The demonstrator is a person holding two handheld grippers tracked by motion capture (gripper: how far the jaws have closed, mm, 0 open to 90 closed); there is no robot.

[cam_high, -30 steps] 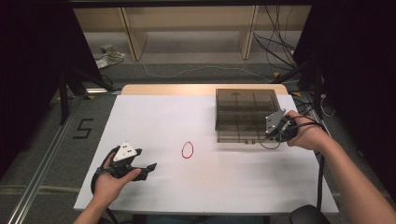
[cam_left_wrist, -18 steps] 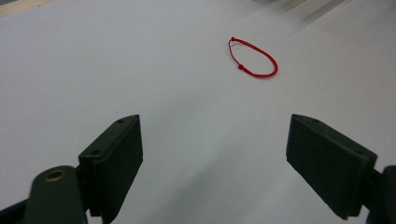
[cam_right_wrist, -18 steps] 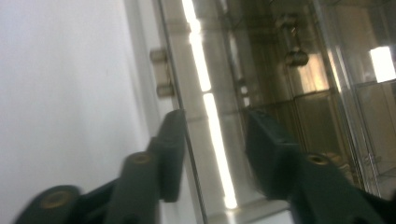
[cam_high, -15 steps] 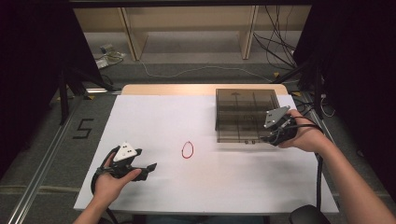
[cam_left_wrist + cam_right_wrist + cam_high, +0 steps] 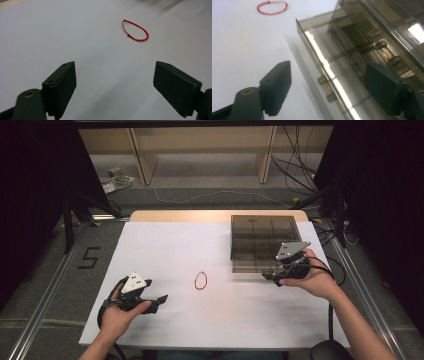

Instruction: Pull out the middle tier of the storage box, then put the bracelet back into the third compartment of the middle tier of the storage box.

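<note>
A thin red string loop [image 5: 201, 280] lies flat on the white table [image 5: 175, 245], between my two grippers. My left gripper [image 5: 159, 300] rests at the front left, its jaws wide open toward the loop [image 5: 135, 31] and holding nothing [image 5: 115, 75]. A smoky transparent drawer box [image 5: 264, 240] stands at the back right. My right gripper [image 5: 269, 275] is at the box's front edge, open [image 5: 328, 75], its jaws astride a drawer front [image 5: 322, 62] that stands out a little from the box, without touching it. The loop [image 5: 272, 7] shows far off there.
A wooden shelf unit [image 5: 200, 150] and loose cables [image 5: 295, 165] sit on the floor beyond the table. A metal rail [image 5: 45, 295] runs along the left side, and a "5" mark [image 5: 89, 257] is on the floor.
My right gripper has shifted a little left and toward the person along the box's front. The left gripper and the red loop have not moved.
</note>
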